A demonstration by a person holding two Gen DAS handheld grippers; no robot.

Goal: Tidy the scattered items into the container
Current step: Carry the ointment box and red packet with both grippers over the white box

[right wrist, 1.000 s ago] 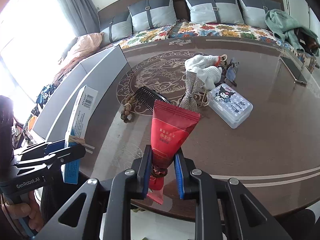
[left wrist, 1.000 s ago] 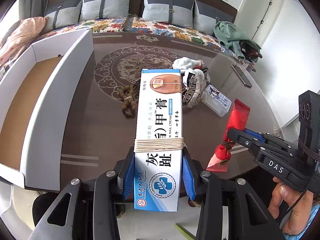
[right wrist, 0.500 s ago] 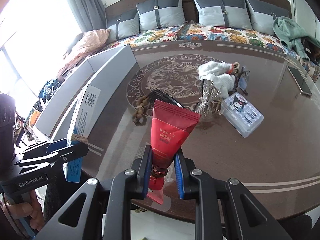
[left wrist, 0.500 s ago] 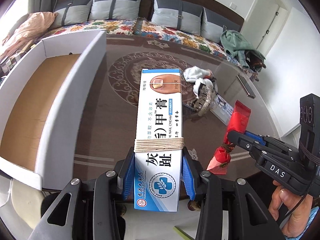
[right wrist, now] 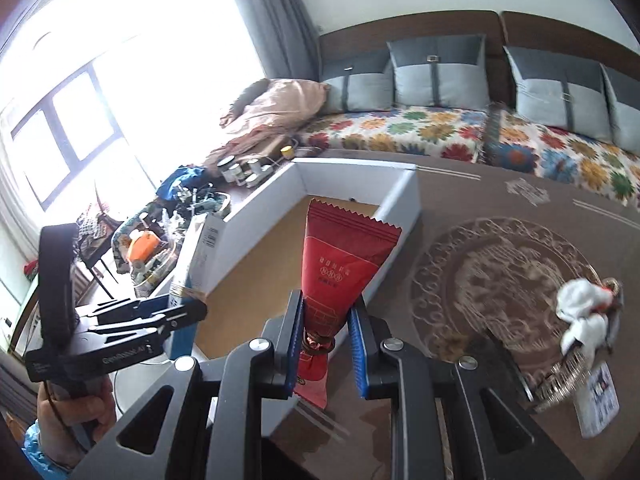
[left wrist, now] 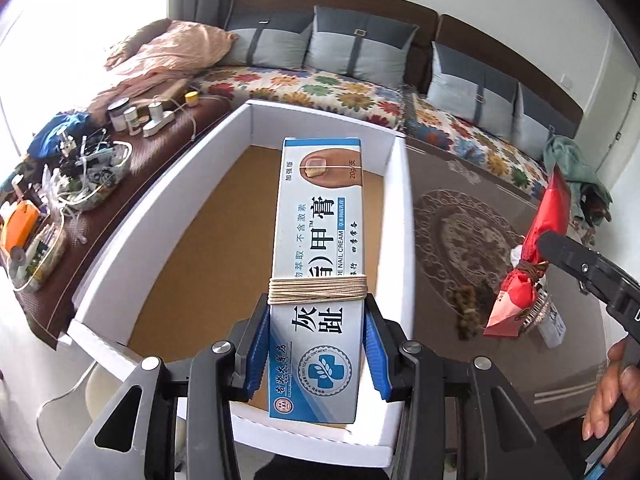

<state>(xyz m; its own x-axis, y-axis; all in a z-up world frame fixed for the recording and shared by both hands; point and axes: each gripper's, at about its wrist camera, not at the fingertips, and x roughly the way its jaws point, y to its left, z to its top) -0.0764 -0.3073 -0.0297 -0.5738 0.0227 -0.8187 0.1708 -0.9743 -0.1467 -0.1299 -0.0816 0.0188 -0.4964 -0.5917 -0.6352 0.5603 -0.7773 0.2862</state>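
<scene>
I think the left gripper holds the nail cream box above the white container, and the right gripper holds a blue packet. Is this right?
Only the colour is wrong. The right gripper holds a red packet, as the right wrist view shows. The left gripper does hold the nail cream box above the white container.

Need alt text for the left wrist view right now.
The left gripper holds a blue-and-white cream box over the open white cardboard box. At right, the right gripper holds a red packet above the brown table.
</scene>
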